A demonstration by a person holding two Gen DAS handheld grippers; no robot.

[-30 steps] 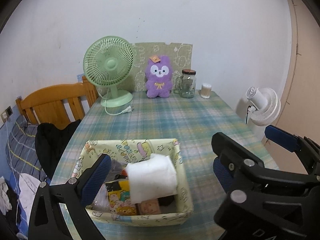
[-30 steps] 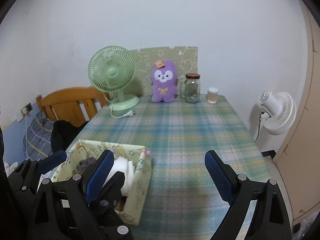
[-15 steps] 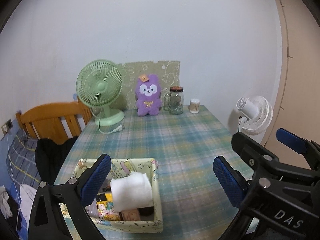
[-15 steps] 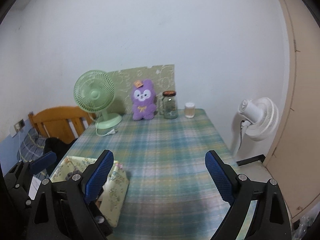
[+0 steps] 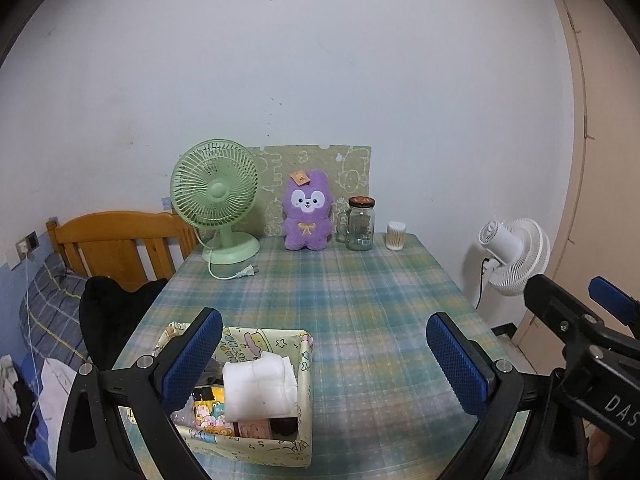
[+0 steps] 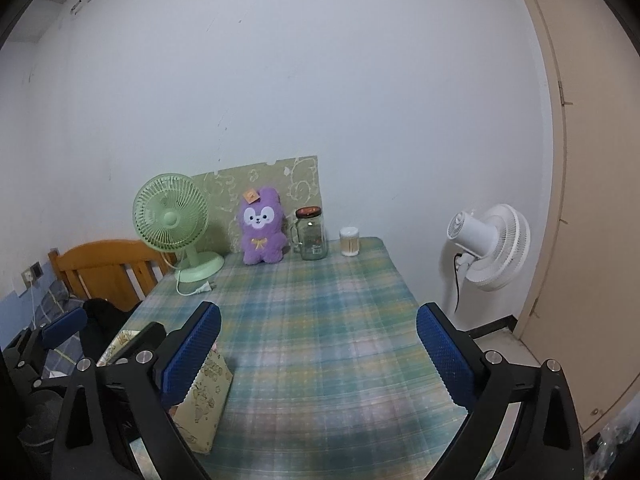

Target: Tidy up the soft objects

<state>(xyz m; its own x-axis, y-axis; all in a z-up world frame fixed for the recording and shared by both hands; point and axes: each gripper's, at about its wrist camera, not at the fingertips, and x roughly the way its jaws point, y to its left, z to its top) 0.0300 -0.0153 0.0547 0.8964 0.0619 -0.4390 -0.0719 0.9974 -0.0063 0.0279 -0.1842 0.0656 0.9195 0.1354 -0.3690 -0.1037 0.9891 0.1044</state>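
A yellow cartoon-print fabric box (image 5: pixel 306 364) sits at the near left of the plaid table. It holds a folded white cloth (image 5: pixel 260 384) and several small printed soft items (image 5: pixel 212 412). My left gripper (image 5: pixel 324 360) is open and empty, raised above and behind the box. My right gripper (image 6: pixel 318 354) is open and empty over the near table; the box corner (image 6: pixel 206 396) shows beside its left finger. A purple plush bunny (image 5: pixel 307 210) sits upright at the far edge, also in the right wrist view (image 6: pixel 262 232).
A green desk fan (image 5: pixel 216 196) with a loose plug cord, a glass jar (image 5: pixel 361 224) and a cotton swab pot (image 5: pixel 396 235) stand at the far edge. A wooden chair (image 5: pixel 120 244) with dark clothing is left. A white floor fan (image 5: pixel 514 254) stands right.
Both grippers have pulled back and risen away from the box. The box now sits lower and smaller in both views. Both stay open and empty.
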